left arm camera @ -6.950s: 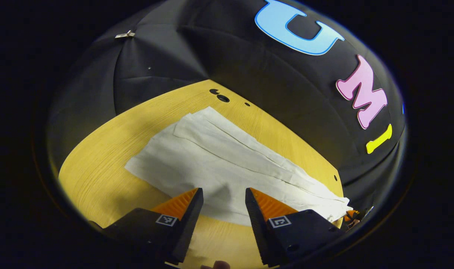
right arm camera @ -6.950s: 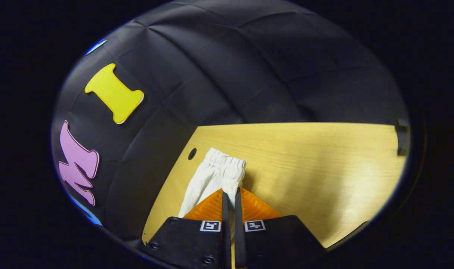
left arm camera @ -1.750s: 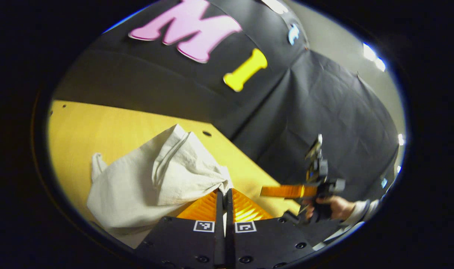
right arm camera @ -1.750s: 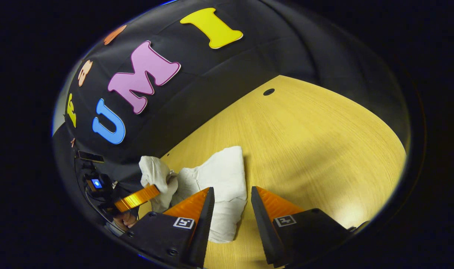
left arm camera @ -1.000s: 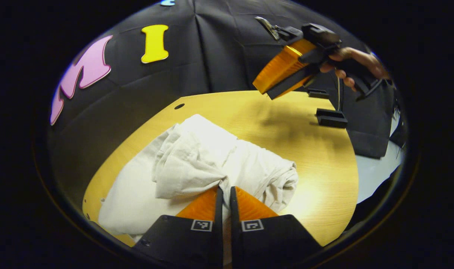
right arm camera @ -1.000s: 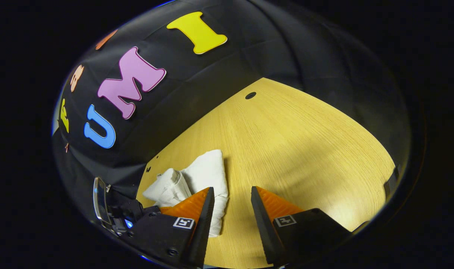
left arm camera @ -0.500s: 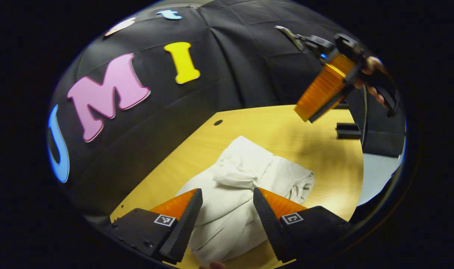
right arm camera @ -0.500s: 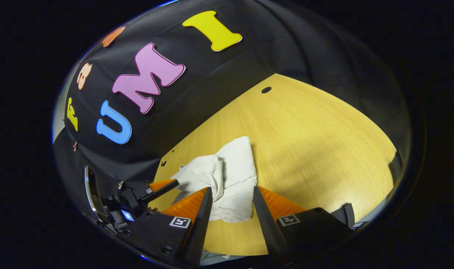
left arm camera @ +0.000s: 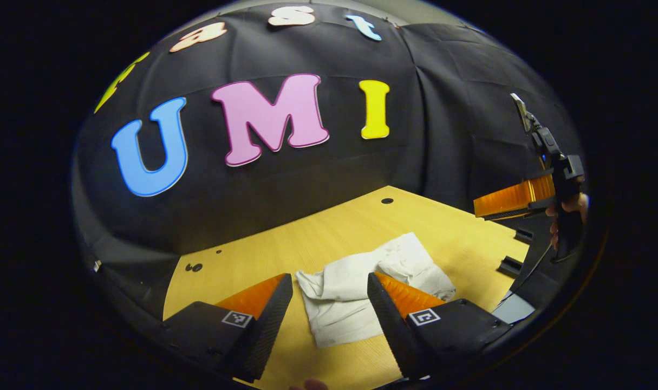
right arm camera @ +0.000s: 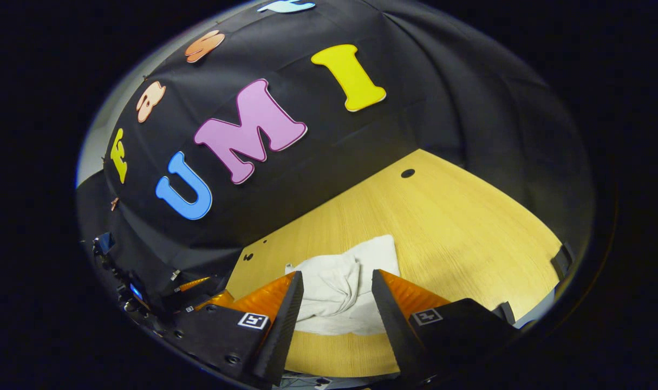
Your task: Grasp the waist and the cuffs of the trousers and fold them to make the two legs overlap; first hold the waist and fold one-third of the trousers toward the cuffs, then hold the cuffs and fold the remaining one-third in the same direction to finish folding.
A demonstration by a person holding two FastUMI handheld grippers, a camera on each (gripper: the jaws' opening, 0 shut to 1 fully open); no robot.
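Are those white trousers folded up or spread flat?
Folded: the white cloth trousers lie as a small rumpled bundle on the yellow wooden table.

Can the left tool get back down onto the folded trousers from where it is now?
Probably yes. The left tool is open, and the trousers lie on the table straight ahead between its fingers. Nothing sits between them, and the right tool is held off to the side.
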